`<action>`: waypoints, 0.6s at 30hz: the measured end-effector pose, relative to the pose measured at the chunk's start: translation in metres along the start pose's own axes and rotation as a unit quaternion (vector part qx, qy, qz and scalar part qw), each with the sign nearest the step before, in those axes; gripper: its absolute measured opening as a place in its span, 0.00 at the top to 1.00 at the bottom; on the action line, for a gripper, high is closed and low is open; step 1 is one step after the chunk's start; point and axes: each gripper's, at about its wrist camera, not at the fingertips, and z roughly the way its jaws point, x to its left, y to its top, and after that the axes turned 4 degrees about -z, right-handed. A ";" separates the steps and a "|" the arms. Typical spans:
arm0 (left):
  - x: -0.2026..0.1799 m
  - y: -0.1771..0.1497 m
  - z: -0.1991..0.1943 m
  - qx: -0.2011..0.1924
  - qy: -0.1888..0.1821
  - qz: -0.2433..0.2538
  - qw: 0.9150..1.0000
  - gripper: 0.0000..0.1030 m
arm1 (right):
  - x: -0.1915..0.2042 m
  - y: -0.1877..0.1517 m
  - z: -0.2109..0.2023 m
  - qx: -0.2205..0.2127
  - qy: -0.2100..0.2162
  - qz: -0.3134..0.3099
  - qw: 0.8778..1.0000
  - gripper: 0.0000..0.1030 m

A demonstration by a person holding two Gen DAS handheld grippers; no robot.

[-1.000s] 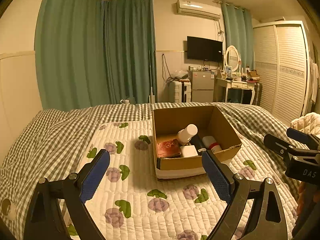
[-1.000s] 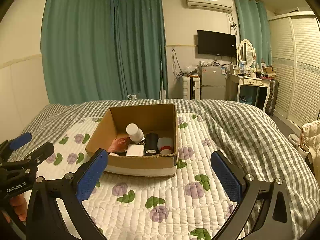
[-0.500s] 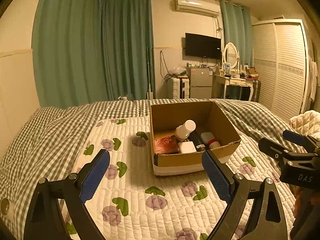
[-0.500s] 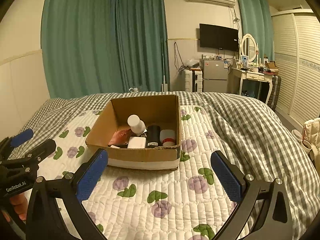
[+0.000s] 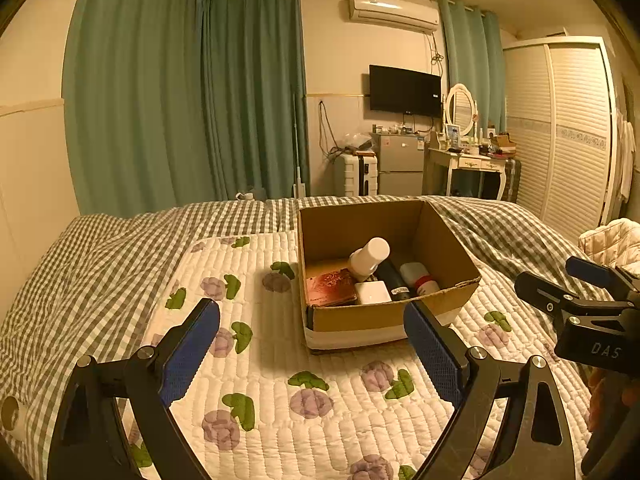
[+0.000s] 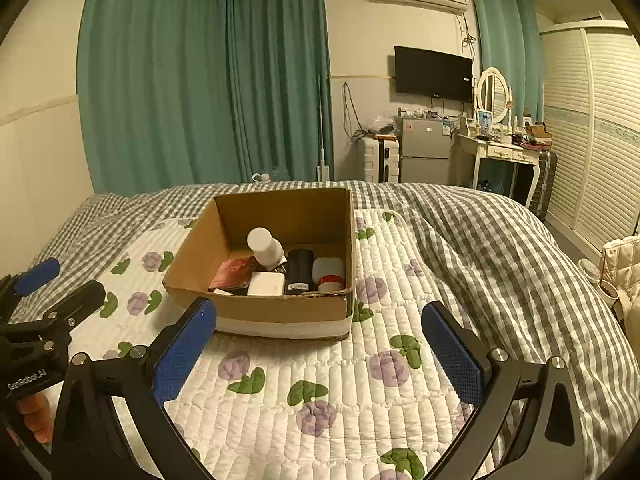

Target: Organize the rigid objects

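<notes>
An open cardboard box (image 5: 444, 240) (image 6: 192, 248) sits on the quilted bed. Inside lie a white bottle (image 5: 369, 258) (image 6: 265, 247), a red packet (image 5: 330, 286) (image 6: 234, 273), a small white box (image 5: 372, 292) (image 6: 266, 283), a dark cylinder (image 5: 394, 280) (image 6: 299, 270) and a white jar with a red band (image 5: 418, 276) (image 6: 329, 272). My left gripper (image 5: 312, 344) is open and empty, short of the box. My right gripper (image 6: 320, 344) is open and empty, also short of the box. Each gripper shows at the edge of the other's view.
The box rests on a white floral quilt (image 5: 280, 364) (image 6: 320, 376) over a grey checked blanket (image 5: 92, 264) (image 6: 480, 248). Green curtains, a fridge, a suitcase, a dressing table and a white wardrobe stand beyond the bed.
Both grippers have pulled back a little and tilted up, so the box sits slightly higher and farther in both views. Both stay open and empty.
</notes>
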 end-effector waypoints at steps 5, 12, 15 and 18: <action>-0.001 0.000 0.000 -0.002 0.004 0.006 1.000 0.08 | -0.001 -0.001 0.001 0.002 -0.005 0.000 1.000 0.00; -0.003 0.000 -0.002 -0.008 0.004 0.011 1.000 0.08 | -0.003 -0.001 0.001 0.003 -0.004 0.003 1.000 0.00; -0.003 0.000 -0.002 -0.008 0.005 0.011 1.000 0.08 | -0.003 -0.001 0.001 0.003 -0.004 0.004 1.000 0.00; -0.003 -0.001 -0.002 -0.007 0.005 0.011 1.000 0.08 | -0.003 -0.001 0.001 0.003 -0.004 0.003 1.000 0.00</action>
